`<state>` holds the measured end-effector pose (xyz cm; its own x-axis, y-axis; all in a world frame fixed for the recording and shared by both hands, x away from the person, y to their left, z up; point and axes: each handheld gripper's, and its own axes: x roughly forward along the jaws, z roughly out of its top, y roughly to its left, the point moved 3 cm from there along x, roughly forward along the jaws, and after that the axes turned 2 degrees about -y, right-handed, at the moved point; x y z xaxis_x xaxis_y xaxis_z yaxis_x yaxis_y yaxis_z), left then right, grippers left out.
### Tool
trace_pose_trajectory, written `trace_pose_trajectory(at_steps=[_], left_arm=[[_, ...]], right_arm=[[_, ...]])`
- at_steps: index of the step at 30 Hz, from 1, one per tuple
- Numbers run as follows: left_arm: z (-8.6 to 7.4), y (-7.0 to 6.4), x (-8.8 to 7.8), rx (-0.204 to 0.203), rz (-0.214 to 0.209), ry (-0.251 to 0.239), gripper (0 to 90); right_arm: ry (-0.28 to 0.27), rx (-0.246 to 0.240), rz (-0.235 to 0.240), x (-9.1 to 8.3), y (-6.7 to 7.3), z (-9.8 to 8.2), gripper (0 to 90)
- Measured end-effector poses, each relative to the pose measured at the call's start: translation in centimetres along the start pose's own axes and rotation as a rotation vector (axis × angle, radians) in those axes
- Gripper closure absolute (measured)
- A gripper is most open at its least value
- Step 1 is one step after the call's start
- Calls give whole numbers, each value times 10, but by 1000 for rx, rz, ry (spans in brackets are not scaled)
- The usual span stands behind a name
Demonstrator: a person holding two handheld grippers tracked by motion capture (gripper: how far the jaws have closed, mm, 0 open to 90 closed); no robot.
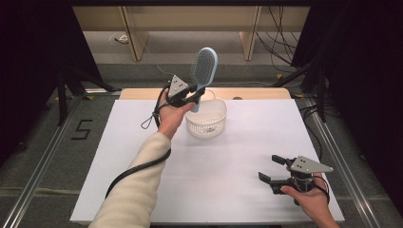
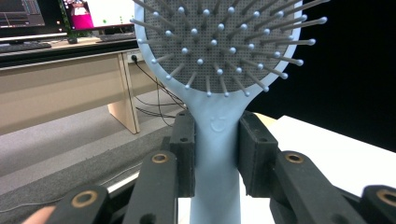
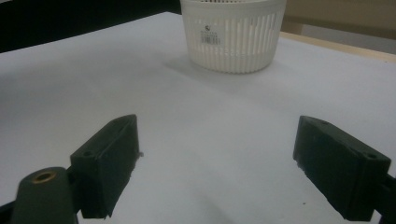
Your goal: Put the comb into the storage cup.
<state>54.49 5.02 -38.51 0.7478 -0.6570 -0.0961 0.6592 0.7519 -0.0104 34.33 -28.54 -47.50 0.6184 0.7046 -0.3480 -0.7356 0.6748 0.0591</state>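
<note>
A light blue hairbrush [image 1: 204,66] stands upright in the air, head up, above the left rim of a white slotted basket [image 1: 207,118]. My left gripper [image 1: 194,95] is shut on its handle; in the left gripper view the handle [image 2: 217,154] sits clamped between both black pads, with the bristled head [image 2: 219,42] above. My right gripper [image 1: 271,168] rests open near the table's front right corner, nothing between its pads. In the right gripper view the basket [image 3: 232,35] stands far ahead of the spread jaws.
A white board [image 1: 142,142] covers the table, with a wooden strip [image 1: 256,93] along the far edge. Beyond it are desk legs [image 1: 135,38] and floor cables [image 1: 280,42]. A black cable [image 1: 138,166] trails from the left gripper across the board.
</note>
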Motion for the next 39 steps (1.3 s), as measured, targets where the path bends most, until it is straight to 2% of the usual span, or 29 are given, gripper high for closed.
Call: trace_pose_trajectory(at_steps=[21, 39], left_arm=[[-1, 2, 10, 29, -14, 0, 696], [-5, 3, 17, 35, -32, 5, 696]], right_arm=[[-1, -1, 0, 0, 0, 0, 154], [2, -1, 0, 0, 0, 0, 154]])
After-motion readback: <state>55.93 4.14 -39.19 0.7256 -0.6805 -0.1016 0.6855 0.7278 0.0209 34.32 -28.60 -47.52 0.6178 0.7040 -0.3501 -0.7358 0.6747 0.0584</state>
